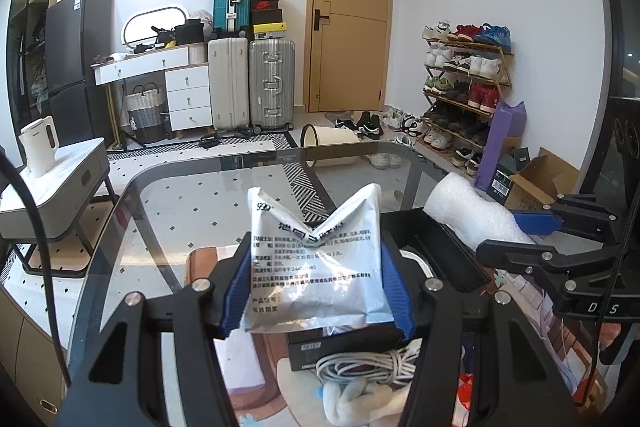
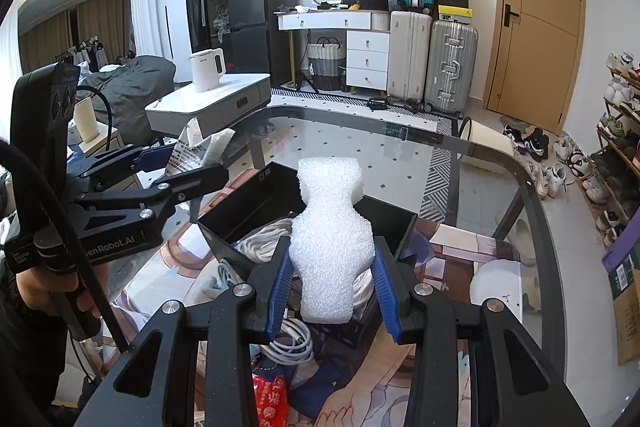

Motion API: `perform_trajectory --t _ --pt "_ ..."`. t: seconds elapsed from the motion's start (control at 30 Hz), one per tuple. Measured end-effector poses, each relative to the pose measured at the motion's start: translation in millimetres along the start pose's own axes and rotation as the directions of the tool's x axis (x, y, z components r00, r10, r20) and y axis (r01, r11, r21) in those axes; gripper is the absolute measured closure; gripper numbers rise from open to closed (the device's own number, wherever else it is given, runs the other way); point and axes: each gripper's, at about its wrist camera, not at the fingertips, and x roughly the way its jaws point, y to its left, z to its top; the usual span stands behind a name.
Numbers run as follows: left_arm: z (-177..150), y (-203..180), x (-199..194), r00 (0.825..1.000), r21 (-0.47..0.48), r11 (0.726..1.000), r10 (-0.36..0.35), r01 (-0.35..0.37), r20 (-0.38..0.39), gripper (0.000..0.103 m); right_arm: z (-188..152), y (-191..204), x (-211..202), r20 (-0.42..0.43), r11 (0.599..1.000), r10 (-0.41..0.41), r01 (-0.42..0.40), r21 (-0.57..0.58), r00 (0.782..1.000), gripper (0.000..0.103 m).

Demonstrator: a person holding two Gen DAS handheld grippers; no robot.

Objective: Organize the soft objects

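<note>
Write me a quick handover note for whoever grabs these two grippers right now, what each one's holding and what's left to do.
Left gripper: shut on the silver foil pouch, held above the black box.
Right gripper: shut on the white foam piece, also over the box.
Box: open on the glass table, white cables inside.
Done: both items picked up.
Left: likely place both, then handle the red packet and loose cable nearby.
</note>
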Motion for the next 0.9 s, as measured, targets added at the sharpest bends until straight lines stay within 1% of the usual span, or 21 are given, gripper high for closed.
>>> perform_trajectory --t 0.17,0.43,0.57,0.77,0.9 --pt "-1.1 -3.8 20.4 1.0 0.019 1.0 -0.003 0.003 -0.024 0.045 3.3 -1.5 17.8 -0.021 1.0 -0.001 0.0 -0.016 1.0 0.064" --pt "-1.5 -4.3 46.8 0.998 0.018 1.0 -0.007 0.008 -0.056 0.045 5.2 -6.4 39.8 -0.05 0.999 0.01 -0.012 -0.031 0.999 0.064" --pt "-2.2 -7.7 58.8 0.997 0.03 1.0 -0.005 0.007 -0.077 0.045 5.8 -9.6 53.0 -0.079 0.999 0.014 -0.018 -0.049 0.997 0.064" --pt "-5.3 -13.6 69.5 0.995 0.056 0.998 0.006 -0.001 -0.096 0.045 4.9 -12.1 70.2 -0.116 0.997 0.009 -0.018 -0.07 0.993 0.064" --pt "-5.7 -18.4 73.4 0.994 0.077 0.997 0.001 0.007 -0.105 0.045 4.0 -13.9 77.3 -0.131 0.997 0.005 -0.015 -0.077 0.991 0.064"
